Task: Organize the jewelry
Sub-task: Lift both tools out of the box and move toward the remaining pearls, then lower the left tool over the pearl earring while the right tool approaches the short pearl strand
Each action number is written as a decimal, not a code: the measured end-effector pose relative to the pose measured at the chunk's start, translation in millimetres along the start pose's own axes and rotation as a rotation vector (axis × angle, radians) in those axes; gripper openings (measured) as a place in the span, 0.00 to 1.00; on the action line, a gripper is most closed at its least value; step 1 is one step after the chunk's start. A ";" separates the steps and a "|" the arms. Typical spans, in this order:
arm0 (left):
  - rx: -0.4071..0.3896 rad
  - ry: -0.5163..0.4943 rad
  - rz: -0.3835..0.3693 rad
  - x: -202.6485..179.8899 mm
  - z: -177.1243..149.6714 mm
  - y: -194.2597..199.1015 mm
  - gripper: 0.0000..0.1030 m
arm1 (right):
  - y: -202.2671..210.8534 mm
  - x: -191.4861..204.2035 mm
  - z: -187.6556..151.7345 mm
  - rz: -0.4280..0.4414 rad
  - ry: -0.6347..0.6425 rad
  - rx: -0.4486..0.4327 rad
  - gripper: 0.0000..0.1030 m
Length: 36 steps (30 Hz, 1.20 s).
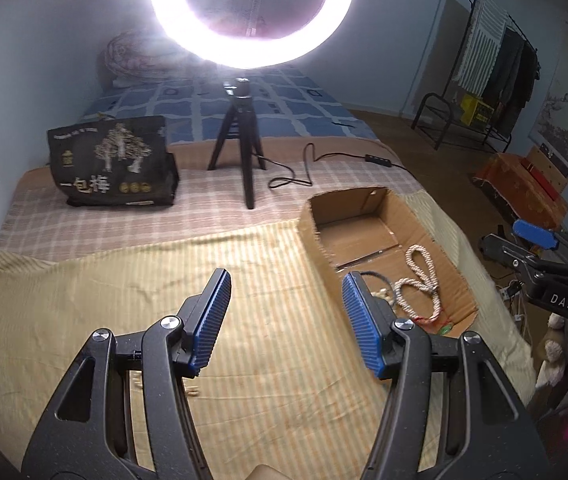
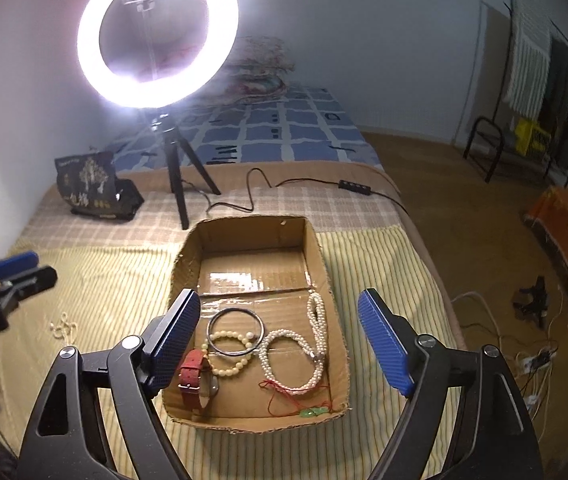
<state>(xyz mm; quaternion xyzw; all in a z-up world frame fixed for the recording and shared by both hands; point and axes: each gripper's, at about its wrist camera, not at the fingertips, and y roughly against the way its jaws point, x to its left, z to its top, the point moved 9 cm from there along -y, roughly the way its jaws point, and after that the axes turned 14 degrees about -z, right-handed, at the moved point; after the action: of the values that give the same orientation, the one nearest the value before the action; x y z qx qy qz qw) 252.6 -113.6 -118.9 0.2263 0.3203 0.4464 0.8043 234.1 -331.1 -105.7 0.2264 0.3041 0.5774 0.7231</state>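
An open cardboard box lies on the striped yellow cloth. In it lie a long pearl necklace, a dark bangle, a cream bead bracelet, a red-strap watch and a red cord with a green pendant. My right gripper is open and empty above the box. My left gripper is open and empty over the cloth, left of the box; the necklace shows there. A small pale bead piece lies on the cloth near the left gripper.
A ring light on a black tripod stands behind the box, its cable trailing right. A black printed bag sits at back left. The bed edge drops to the floor on the right, with cables and a clothes rack beyond.
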 end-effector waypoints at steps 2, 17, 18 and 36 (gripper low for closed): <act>-0.005 -0.011 0.021 12.2 -0.3 9.6 0.58 | 3.4 7.1 1.3 -0.012 0.025 -0.026 0.79; 0.033 0.064 0.123 117.9 -32.6 53.0 0.58 | 6.4 95.9 -11.9 0.193 0.143 -0.030 0.79; 0.042 0.066 0.123 121.9 -35.7 53.3 0.58 | 5.0 104.7 -14.3 0.203 0.160 -0.021 0.79; 0.218 0.165 -0.019 176.2 -101.6 30.5 0.32 | -4.3 235.5 -79.8 0.479 0.455 0.086 0.73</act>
<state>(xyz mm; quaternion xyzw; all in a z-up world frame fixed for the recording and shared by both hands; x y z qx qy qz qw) 232.0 61.7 -224.6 0.2721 0.4340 0.4184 0.7500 216.0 -104.9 -207.5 0.1870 0.4200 0.7534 0.4702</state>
